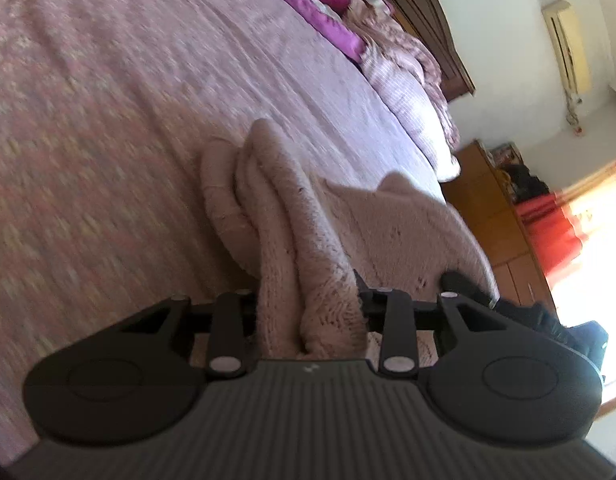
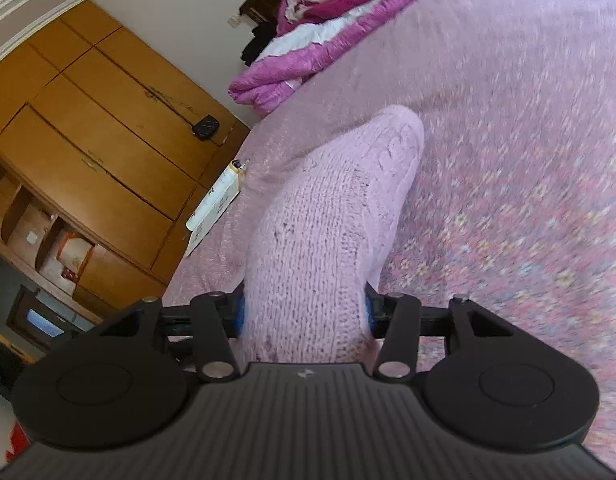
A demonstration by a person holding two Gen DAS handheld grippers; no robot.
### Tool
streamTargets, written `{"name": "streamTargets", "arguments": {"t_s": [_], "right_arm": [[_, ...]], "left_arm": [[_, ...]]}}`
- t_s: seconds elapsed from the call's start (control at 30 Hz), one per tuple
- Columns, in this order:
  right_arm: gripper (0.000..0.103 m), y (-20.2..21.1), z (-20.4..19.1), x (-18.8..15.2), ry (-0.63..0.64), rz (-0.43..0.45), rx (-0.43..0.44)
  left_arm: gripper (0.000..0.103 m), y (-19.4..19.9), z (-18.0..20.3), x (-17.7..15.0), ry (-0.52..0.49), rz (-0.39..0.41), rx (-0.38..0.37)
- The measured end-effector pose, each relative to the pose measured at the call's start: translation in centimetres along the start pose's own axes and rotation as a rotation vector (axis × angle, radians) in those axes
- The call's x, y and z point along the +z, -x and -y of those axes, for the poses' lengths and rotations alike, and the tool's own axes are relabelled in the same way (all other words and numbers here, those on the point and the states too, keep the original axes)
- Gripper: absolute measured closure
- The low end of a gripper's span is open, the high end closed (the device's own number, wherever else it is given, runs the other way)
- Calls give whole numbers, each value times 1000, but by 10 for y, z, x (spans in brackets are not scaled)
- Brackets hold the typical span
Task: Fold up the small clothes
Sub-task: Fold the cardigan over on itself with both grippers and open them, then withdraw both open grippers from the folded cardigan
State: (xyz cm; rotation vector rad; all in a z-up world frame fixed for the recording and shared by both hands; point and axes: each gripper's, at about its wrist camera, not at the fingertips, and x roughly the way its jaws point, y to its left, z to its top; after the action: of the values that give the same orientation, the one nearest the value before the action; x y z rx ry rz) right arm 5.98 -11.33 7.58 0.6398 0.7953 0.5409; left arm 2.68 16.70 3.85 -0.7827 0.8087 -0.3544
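Jaws of both grippers are clamped on the pale pink knitted garment (image 2: 327, 220), bunched between them and lifted above the pink patterned bedspread (image 1: 108, 120), seemingly to carry one edge over for a fold.

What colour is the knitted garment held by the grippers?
Pale pink knitted garment; it shows best in the right wrist view.

Right gripper (image 2: 306, 312) clamped on pale pink knit garment (image 2: 331, 216), knit bunched btwn jaws and stretching fwd over pink patterned bedspread (image 2: 507, 160), folded magenta bedding (image 2: 308, 52) at far end, wooden wardrobe (image 2: 100, 128) at left, white booklet (image 2: 216, 204) on bed edge.
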Motion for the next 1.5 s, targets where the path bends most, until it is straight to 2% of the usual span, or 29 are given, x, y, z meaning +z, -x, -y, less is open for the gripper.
{"name": "streamTargets", "arguments": {"t_s": [0.2,0.33,0.43,0.57,0.67,0.77,0.83,1.03,1.23,1.5], "right_arm": [[49,63,4,-8,7,26,-29],[49,103,16,-21,-11,39,-65],[49,116,30,-36,-8,29,-119],[45,108,54,-56,-26,1,-206],[36,100,70,-67,-29,-11,-265],[29,97,76,-77,-32,1,-277],[25,100,73,-79,-20,6,-291],[16,116,39,-84,106,42,-415],[10,138,12,-104,186,38,-470],[7,146,1,-146,205,0,-502]], "left_arm": [[68,-7,41,-36,-79,-36,-28],[67,-15,57,-53,-120,-98,-28],[67,-19,63,-66,-172,-127,24],[63,-26,59,-77,-206,-151,121],[53,-25,56,-78,-209,-145,157],[43,-20,59,-79,-258,-128,207],[38,-16,65,-80,-301,-116,240],[23,7,85,-94,-435,-72,360],[22,33,98,-119,-530,-57,425],[22,42,102,-154,-563,-67,487]]}}
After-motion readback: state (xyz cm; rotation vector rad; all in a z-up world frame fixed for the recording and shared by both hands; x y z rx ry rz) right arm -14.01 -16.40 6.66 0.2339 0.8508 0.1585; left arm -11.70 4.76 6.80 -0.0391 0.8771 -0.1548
